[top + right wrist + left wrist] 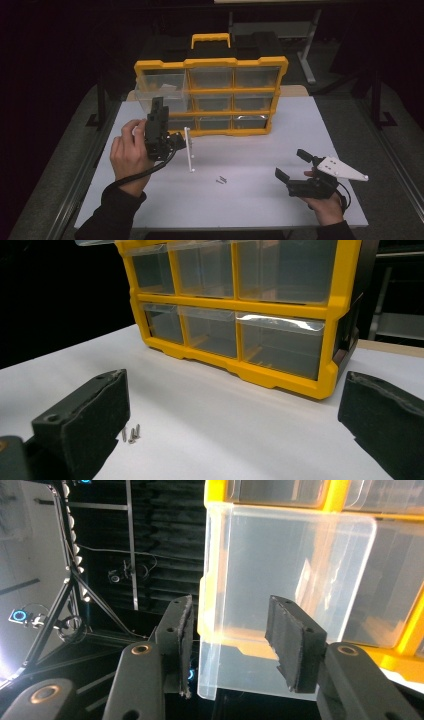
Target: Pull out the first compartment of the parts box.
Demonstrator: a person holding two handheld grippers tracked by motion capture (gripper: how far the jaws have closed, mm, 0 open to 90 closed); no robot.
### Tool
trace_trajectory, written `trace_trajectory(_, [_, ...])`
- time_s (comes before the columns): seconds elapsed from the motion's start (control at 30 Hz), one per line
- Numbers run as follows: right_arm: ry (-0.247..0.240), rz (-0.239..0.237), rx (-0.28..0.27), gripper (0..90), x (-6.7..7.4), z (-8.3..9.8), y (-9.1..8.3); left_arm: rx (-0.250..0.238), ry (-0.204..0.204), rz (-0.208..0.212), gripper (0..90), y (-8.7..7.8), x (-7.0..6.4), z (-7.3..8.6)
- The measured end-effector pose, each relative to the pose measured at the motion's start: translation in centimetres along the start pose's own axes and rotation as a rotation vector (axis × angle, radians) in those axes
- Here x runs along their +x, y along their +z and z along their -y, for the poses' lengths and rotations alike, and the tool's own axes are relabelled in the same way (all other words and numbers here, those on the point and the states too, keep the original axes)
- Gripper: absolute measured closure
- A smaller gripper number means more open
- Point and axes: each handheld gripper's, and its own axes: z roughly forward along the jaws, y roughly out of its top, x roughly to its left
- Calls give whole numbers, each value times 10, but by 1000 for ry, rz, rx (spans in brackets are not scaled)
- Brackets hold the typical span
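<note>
Looking along my left tongs, I see them half open around the pulled-out clear drawer's corner, pads not pressing. Right tongs rest wide open, empty, screws just beside on the bench. Loading them remains, I judge.

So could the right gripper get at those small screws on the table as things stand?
Probably yes: the right gripper is open, and the screws lie on bare white table between it and the left hand, with nothing in the way.
</note>
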Motion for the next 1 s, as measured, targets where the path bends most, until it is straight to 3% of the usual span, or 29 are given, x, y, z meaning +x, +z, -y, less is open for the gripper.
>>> trace_trajectory(0.7, [1, -2, 5, 0, 0, 0, 1, -34, -31, 31, 413, -11, -25, -10])
trace_trajectory(1.0, [1, -2, 5, 0, 0, 0, 1, -20, -45, 86, 390, -14, -39, -15])
